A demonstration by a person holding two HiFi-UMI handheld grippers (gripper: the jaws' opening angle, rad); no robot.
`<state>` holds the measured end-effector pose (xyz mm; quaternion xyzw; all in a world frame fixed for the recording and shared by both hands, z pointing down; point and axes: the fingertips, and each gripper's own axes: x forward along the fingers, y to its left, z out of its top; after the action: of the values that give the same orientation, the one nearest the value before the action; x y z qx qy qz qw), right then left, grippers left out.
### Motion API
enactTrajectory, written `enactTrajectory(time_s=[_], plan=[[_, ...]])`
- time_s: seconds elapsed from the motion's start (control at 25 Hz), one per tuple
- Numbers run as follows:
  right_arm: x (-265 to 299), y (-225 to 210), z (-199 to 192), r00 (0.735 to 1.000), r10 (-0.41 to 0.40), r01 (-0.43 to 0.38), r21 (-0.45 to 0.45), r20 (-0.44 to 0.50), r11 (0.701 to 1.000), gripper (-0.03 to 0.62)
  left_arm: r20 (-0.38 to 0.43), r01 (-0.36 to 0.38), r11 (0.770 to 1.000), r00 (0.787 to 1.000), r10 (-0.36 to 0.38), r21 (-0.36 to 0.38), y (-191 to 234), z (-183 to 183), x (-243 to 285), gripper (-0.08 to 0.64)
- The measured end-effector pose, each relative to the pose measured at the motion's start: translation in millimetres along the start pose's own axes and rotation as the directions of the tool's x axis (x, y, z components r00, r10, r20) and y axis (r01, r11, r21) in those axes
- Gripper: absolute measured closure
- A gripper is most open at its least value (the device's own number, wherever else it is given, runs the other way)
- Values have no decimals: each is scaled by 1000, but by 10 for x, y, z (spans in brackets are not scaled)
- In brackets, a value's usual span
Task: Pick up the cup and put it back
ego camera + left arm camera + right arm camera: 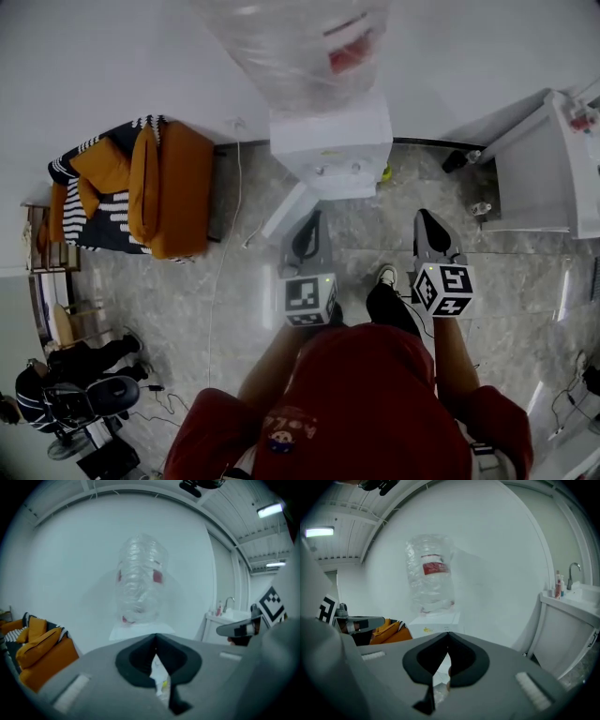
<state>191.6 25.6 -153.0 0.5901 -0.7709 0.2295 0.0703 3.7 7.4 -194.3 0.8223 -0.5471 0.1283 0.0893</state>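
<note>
No cup shows in any view. A white water dispenser (pixel 330 141) with a large clear bottle (pixel 300 47) on top stands against the wall ahead of me. My left gripper (pixel 311 219) and right gripper (pixel 424 217) are held side by side above the floor, both aimed at the dispenser and short of it. In the left gripper view the left gripper (pixel 155 637) has its jaws together with nothing between them, and the bottle (pixel 140 581) is straight ahead. The right gripper (pixel 448 634) is likewise shut and empty, with the bottle (pixel 431 578) slightly to the left.
An orange armchair (pixel 169 192) with striped cushions stands left of the dispenser. A white sink cabinet (pixel 553 169) with a tap (pixel 574 571) is at the right. A person (pixel 56 384) sits at the lower left. A thin cable (pixel 225 244) runs across the marble floor.
</note>
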Motion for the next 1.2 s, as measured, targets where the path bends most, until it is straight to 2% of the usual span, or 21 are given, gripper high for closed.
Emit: enactTrajectory(time_s=[0.16, 0.4, 0.68, 0.84, 0.96, 1.12, 1.2], plan=[[89, -232, -169, 999, 31, -31, 6, -19, 1000, 594, 9, -37, 999, 999, 37, -24, -130, -93, 130, 560], [301, -410, -460, 996, 74, -74, 3, -46, 997, 594, -44, -71, 997, 997, 70, -12, -238, -509, 303, 560], [611, -461, -806, 997, 64, -67, -96, -33, 993, 594, -85, -35, 999, 996, 33, -14, -156, -1231, 517, 560], [802, -301, -1056, 998, 53, -57, -133, -29, 989, 594, -69, 19, 999, 997, -21, -29, -11, -1658, 636, 560], [994, -186, -1392, 999, 29, -31, -135, -13, 990, 594, -48, 56, 998, 997, -58, -36, 137, -2022, 738, 560], [1263, -194, -2106, 1000, 5, -6, -108, -13, 994, 594, -71, 103, 995, 992, -102, 10, 258, -2817, 906, 560], [1480, -199, -2473, 1000, 5, -6, -119, -8, 993, 594, -53, 102, 995, 993, -101, 2, 387, -3141, 1075, 560]])
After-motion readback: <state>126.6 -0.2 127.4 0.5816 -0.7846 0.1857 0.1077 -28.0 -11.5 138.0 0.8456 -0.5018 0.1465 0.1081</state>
